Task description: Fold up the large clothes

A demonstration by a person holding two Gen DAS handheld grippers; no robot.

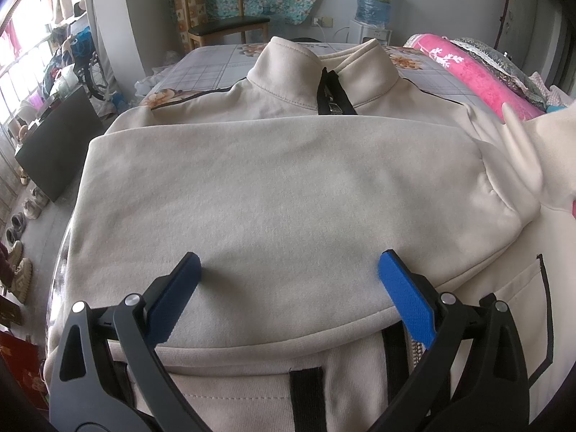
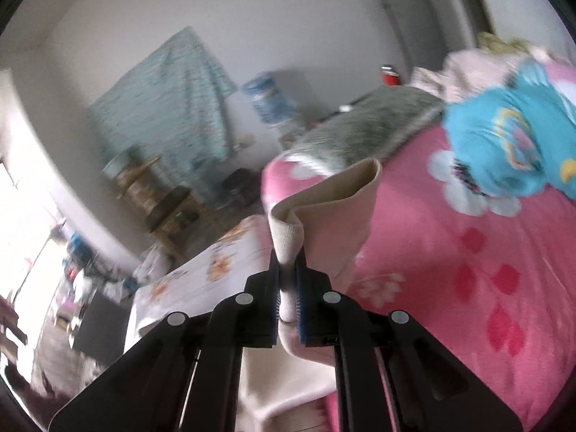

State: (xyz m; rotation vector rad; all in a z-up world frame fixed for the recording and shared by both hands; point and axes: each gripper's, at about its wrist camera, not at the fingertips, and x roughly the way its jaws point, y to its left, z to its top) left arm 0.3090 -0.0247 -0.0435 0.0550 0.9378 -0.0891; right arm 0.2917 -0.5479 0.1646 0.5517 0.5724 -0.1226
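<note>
While your left gripper [image 1: 289, 270] hangs wide open over the folded sleeve [image 1: 273, 194], the jacket [image 1: 298, 72] lies flat on the bed [image 1: 216, 64]. Your right gripper [image 2: 287, 273] pinches the other cuff [image 2: 324, 198], lifted above the bed's pink-quilted edge.

A bed [image 1: 216, 68] with a grey checked, flower-printed sheet carries a cream zip jacket [image 1: 273, 187] spread flat across its near part, collar toward the far end, with a rolled pink floral quilt [image 1: 478, 75] along its right side.
</note>
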